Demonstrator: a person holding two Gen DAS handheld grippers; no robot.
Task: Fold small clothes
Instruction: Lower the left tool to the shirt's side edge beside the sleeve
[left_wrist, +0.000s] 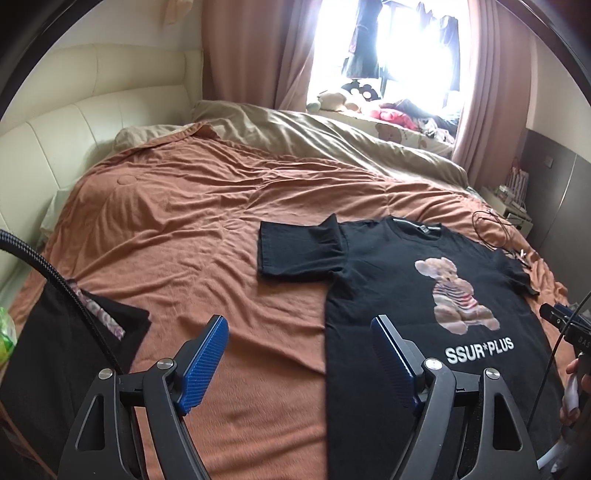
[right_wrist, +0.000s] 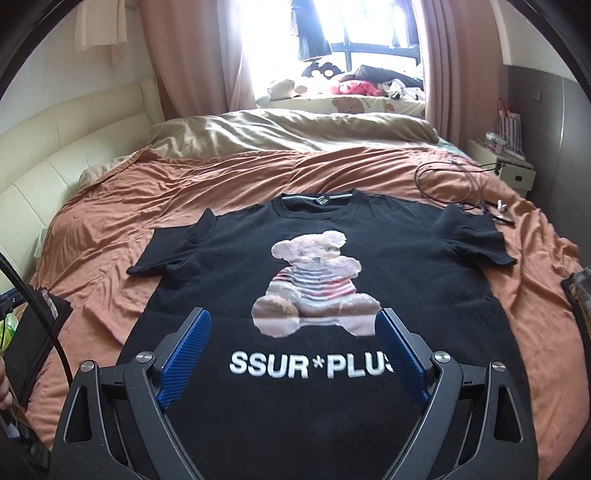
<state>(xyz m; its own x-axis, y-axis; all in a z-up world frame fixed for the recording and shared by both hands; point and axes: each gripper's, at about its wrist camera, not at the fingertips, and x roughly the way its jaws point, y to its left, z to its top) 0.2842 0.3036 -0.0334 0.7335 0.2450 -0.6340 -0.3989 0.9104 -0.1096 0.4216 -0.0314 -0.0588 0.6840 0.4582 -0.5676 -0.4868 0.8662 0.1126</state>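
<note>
A black T-shirt (left_wrist: 388, 280) (right_wrist: 221, 266) with a teddy-bear print and the words SSUR*PLUS lies flat, face up, on the orange-brown bedspread (left_wrist: 177, 236), both sleeves spread out. My left gripper (left_wrist: 299, 325) is open above the shirt's left side edge, one blue pad over the bedspread and the other over the shirt. My right gripper (right_wrist: 293, 317) hovers open above the shirt's lower front, with nothing between its pads. Neither gripper holds any cloth.
A dark folded garment (left_wrist: 66, 350) (right_wrist: 33, 332) lies at the bed's near left corner. Thin cables (right_wrist: 454, 181) trail over the bedspread beyond the right sleeve. A beige duvet (right_wrist: 295, 129) covers the far end. A cream headboard (left_wrist: 74, 129) is left, a nightstand (right_wrist: 506, 162) right.
</note>
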